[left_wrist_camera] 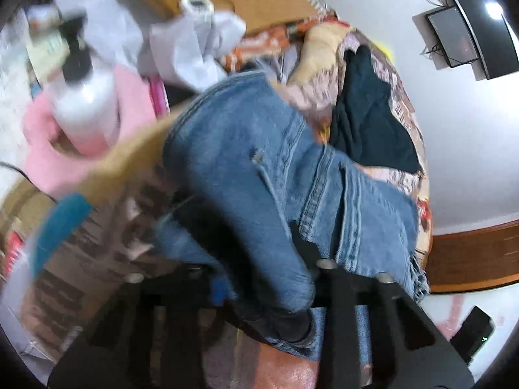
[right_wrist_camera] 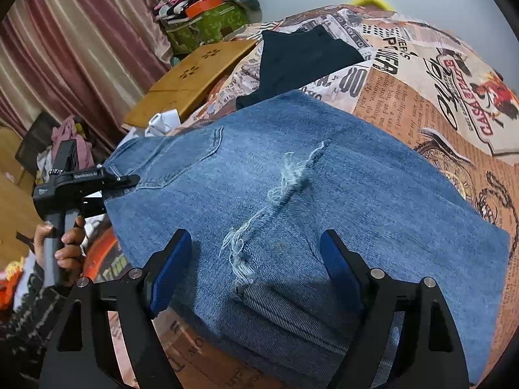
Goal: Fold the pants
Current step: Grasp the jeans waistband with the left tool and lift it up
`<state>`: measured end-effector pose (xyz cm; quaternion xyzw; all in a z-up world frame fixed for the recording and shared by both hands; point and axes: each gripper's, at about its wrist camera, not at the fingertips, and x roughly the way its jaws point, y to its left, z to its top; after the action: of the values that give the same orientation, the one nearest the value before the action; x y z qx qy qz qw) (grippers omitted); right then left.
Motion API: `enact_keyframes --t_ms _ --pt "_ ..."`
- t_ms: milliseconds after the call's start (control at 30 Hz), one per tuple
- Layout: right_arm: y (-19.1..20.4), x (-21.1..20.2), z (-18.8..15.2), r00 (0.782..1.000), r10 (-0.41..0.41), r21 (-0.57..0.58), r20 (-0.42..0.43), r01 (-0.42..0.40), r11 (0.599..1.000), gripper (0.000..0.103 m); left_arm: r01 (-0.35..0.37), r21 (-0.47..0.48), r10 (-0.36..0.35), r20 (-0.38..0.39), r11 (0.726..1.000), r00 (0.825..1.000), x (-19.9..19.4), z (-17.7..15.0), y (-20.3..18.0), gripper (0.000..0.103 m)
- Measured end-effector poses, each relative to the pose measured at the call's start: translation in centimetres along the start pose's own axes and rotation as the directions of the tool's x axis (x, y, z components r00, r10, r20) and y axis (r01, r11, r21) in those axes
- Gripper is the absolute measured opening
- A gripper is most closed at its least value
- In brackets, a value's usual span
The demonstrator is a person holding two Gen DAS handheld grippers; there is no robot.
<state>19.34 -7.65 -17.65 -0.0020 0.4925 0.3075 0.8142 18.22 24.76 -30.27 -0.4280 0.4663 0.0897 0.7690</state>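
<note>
Blue ripped jeans (right_wrist_camera: pixel 292 194) lie folded on the newspaper-print bedspread (right_wrist_camera: pixel 438 103). My right gripper (right_wrist_camera: pixel 256 259) is open, its blue pads (right_wrist_camera: pixel 172 269) on either side of the frayed hem edge, low over the denim. My left gripper (right_wrist_camera: pixel 123 181) shows at the far left of the right wrist view, shut on the waistband corner of the jeans. In the blurred left wrist view the jeans (left_wrist_camera: pixel 259 168) bunch up between its fingers (left_wrist_camera: pixel 324 269), which are closed on the fabric.
A dark folded garment (right_wrist_camera: pixel 301 55) lies on the bed beyond the jeans. A wooden board (right_wrist_camera: pixel 194 74) sits at the bed's left edge, with curtains (right_wrist_camera: pixel 81 32) and clutter behind. A white bottle (left_wrist_camera: pixel 84 103) and pink cloth (left_wrist_camera: pixel 52 159) are left of the bed.
</note>
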Motion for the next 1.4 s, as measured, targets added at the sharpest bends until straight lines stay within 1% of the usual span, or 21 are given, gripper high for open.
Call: enact_keyframes --t_ms 33,100,167,200,233,267,300,333,400,433,533,600,633,667,733,833,933,1133,1267,1333,1400 --pt "-0.3 -0.4 0.0 1.000 0.009 0.015 0.005 -0.009 1.000 0.078 -0.003 0.010 0.003 0.016 1.000 1.000 -0.5 0.2 -0.3 0.025" --pt "-1.0 -1.5 0.0 1.000 0.010 0.039 0.024 -0.011 0.999 0.078 -0.039 0.058 0.036 0.064 0.998 0.997 -2.1 0.6 -1.6 0.023" --pt "-1.9 -2.8 -0.1 0.999 -0.013 0.045 0.046 0.011 0.999 0.078 -0.111 0.133 0.092 0.137 0.985 0.986 -3.7 1.0 -3.5 0.021" --pt "-2.3 -3.4 -0.3 0.998 -0.024 0.049 0.053 0.021 0.999 0.078 -0.144 0.165 0.114 0.179 0.976 0.977 -4.5 1.4 -4.5 0.021" --pt "-2.9 -4.2 -0.5 0.997 -0.043 0.053 0.062 0.039 0.998 0.078 -0.191 0.206 0.139 0.245 0.960 0.960 -5.9 1.5 -6.0 0.021" --pt "-3.6 -5.2 -0.8 0.995 -0.069 0.056 0.073 0.065 0.996 0.078 -0.220 0.229 0.150 0.288 0.948 0.946 -7.2 1.2 -6.5 0.021" --pt "-4.5 -6.1 -1.3 0.992 -0.102 0.059 0.080 0.097 0.994 0.078 -0.260 0.257 0.160 0.352 0.931 0.922 -8.6 1.1 -8.0 0.020" --pt "-5.4 -6.9 -1.7 0.988 -0.128 0.065 0.082 0.123 0.990 0.078 -0.291 0.282 0.162 0.403 0.914 0.901 -9.7 1.0 -9.6 0.020" --pt "-7.1 -8.1 -2.6 0.981 -0.174 0.086 0.083 0.167 0.982 0.078 -0.317 0.326 0.143 0.460 0.891 0.876 -10.9 1.1 -12.3 0.020" --pt "-8.1 -8.7 -3.1 0.977 -0.196 0.104 0.083 0.187 0.977 0.078 -0.320 0.352 0.125 0.478 0.880 0.869 -11.5 0.8 -13.9 0.020" --pt "-11.3 -9.8 -4.8 0.966 -0.248 0.169 0.071 0.233 0.958 0.078 -0.322 0.427 0.075 0.501 0.845 0.862 -12.6 -0.4 -18.4 0.020" --pt "-12.7 -10.1 -5.6 0.965 -0.253 0.206 0.066 0.235 0.950 0.078 -0.327 0.483 0.040 0.512 0.812 0.858 -12.4 -1.6 -21.8 0.020" --pt "-13.5 -10.1 -6.2 0.966 -0.251 0.228 0.062 0.231 0.946 0.078 -0.320 0.515 0.015 0.511 0.795 0.859 -12.5 -2.5 -23.5 0.020" --pt "-14.1 -9.9 -6.6 0.966 -0.250 0.245 0.057 0.230 0.942 0.078 -0.311 0.532 -0.001 0.506 0.787 0.862 -12.4 -2.9 -24.6 0.020" --pt "-15.0 -9.3 -7.4 0.970 -0.240 0.274 0.040 0.220 0.936 0.078 -0.265 0.580 -0.055 0.475 0.770 0.878 -12.0 -4.3 -27.5 0.020" --pt "-15.8 -8.1 -8.4 0.979 -0.205 0.300 0.013 0.191 0.935 0.078 -0.220 0.632 -0.104 0.433 0.743 0.895 -11.5 -6.0 -31.1 0.020" --pt "-16.4 -8.0 -9.0 0.985 -0.171 0.314 0.027 0.154 0.937 0.078 -0.199 0.673 -0.126 0.401 0.712 0.907 -10.3 -7.6 -34.1 0.020" --pt "-16.5 -8.0 -9.4 0.989 -0.142 0.311 0.036 0.124 0.942 0.078 -0.092 0.753 -0.167 0.260 0.652 0.951 -6.2 -11.1 -39.2 0.019" --pt "-16.4 -8.1 -9.6 0.989 -0.142 0.309 0.042 0.122 0.943 0.078 -0.006 0.783 -0.161 0.136 0.622 0.978 -2.4 -13.3 -41.3 0.019" --pt "-16.3 -8.1 -9.6 0.989 -0.143 0.307 0.044 0.123 0.944 0.078 0.017 0.795 -0.139 0.085 0.607 0.987 -0.5 -14.7 -42.0 0.019" --pt "-16.3 -8.1 -9.5 0.989 -0.140 0.308 0.044 0.120 0.944 0.078 0.032 0.811 -0.102 0.034 0.584 0.994 1.6 -16.1 -42.4 0.019"
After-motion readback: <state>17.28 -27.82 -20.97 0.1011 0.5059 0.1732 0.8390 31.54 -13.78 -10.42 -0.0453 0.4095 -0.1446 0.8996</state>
